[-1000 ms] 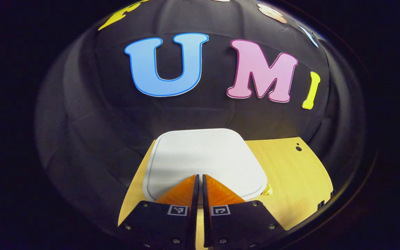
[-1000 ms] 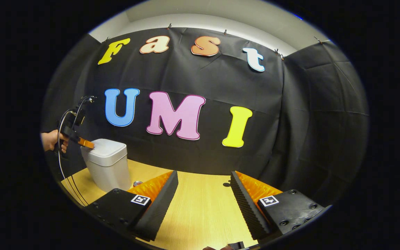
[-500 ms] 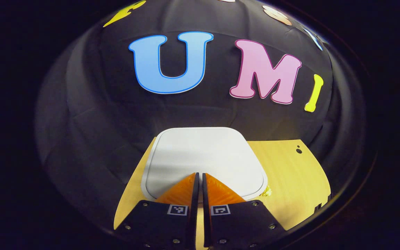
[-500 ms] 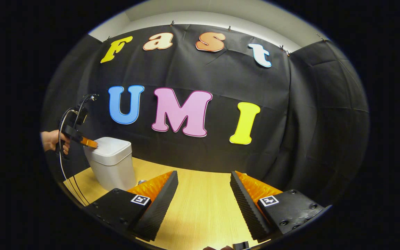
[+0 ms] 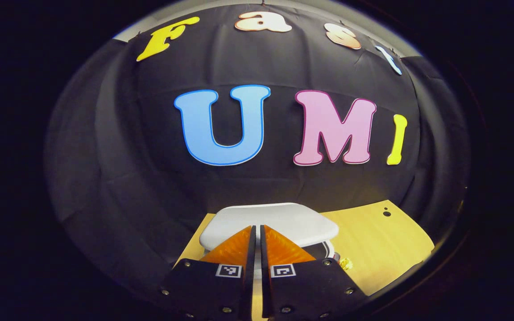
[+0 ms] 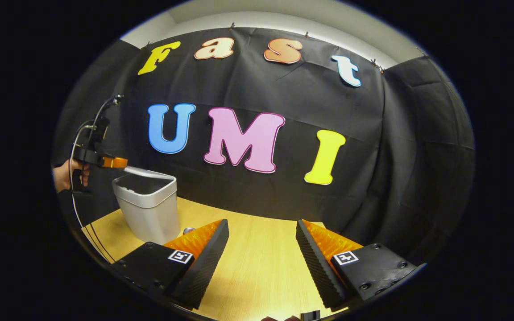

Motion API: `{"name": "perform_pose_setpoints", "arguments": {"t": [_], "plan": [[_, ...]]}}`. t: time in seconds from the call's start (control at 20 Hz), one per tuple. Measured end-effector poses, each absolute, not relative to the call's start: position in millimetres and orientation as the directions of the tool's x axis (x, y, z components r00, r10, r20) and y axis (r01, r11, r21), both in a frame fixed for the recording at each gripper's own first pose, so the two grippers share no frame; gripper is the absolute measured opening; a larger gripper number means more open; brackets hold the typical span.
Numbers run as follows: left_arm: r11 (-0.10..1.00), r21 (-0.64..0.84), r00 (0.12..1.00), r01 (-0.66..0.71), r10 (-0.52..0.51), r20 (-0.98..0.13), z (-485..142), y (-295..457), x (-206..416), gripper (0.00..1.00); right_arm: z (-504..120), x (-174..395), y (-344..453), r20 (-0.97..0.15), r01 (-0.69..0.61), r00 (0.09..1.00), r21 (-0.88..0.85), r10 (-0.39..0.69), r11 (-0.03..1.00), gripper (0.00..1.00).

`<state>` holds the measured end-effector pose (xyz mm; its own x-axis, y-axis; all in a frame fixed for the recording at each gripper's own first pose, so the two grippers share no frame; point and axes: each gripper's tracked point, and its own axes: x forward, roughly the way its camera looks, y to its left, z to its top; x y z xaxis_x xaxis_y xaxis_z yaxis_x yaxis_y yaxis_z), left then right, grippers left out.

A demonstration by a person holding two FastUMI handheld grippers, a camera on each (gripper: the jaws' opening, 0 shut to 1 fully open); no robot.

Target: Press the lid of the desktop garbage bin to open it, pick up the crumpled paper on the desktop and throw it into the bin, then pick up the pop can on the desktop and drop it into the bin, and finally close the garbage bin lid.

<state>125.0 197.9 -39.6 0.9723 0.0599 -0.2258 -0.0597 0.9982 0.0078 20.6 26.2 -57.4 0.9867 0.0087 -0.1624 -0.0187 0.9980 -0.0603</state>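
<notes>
Left gripper (image 5: 257, 228) has its jaws closed, tips right at the raised lid (image 5: 279, 220). At mid-left, the bin (image 6: 150, 209) stands open on the counter (image 6: 257, 263), inside hidden. Right gripper (image 6: 261, 234) jaws wide open, holding nothing.

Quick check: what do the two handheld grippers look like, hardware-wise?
Both the left gripper and the right gripper have black bolted finger mounts, each bearing a square black-and-white tag. The right's inner pads are ridged. In the right gripper view, thin cables loop off the left.
</notes>
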Motion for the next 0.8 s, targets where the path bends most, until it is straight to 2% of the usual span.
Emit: {"name": "perform_pose_setpoints", "arguments": {"t": [0.2,0.3,0.35,0.4,0.45,0.5,0.6,0.75,0.8], "plan": [[0.997,-0.055,0.991,-0.05,0.043,-0.125,-5.7,174.7,99.8,0.09,-80.4,36.9,38.6,-0.204,-0.095,0.975,-0.041,0.084,0.995,0.98],[0.995,-0.082,0.996,-0.062,0.055,-0.076,11.0,167.7,85.3,0.13,-88.4,49.8,39.4,-0.216,-0.123,0.97,-0.054,0.109,0.991,0.98],[0.995,-0.077,0.997,-0.068,0.065,-0.042,20.3,166.4,78.6,0.22,-92.6,58.3,42.8,-0.22,-0.138,0.968,-0.052,0.123,0.989,0.98],[0.995,-0.063,0.997,-0.071,0.072,0.005,31.2,165.8,71.7,0.22,-96.2,67.8,47.3,-0.226,-0.153,0.964,-0.045,0.139,0.987,0.98],[0.996,-0.045,0.997,-0.076,0.077,0.028,40.7,162.7,65.0,0.39,-102.3,76.8,52.6,-0.238,-0.17,0.959,-0.032,0.157,0.985,0.98],[0.996,-0.028,0.995,-0.087,0.088,0.043,45.1,161.6,58.9,0.41,-108.5,85.3,59.2,-0.251,-0.188,0.952,-0.019,0.178,0.982,0.98],[0.995,-0.03,0.995,-0.091,0.092,0.034,45.3,151.1,53.1,0.49,-121.0,105.4,72.4,-0.261,-0.221,0.942,-0.013,0.21,0.975,0.98],[0.991,-0.073,0.993,-0.109,0.111,0.033,52.8,139.8,46.6,0.77,-155.7,140.6,87.9,-0.313,-0.258,0.919,-0.014,0.241,0.966,0.98],[0.989,-0.075,0.991,-0.124,0.127,0.041,54.4,139.3,46.0,0.77,-168.1,151.6,94.8,-0.336,-0.272,0.906,0.007,0.258,0.962,0.98]]}}
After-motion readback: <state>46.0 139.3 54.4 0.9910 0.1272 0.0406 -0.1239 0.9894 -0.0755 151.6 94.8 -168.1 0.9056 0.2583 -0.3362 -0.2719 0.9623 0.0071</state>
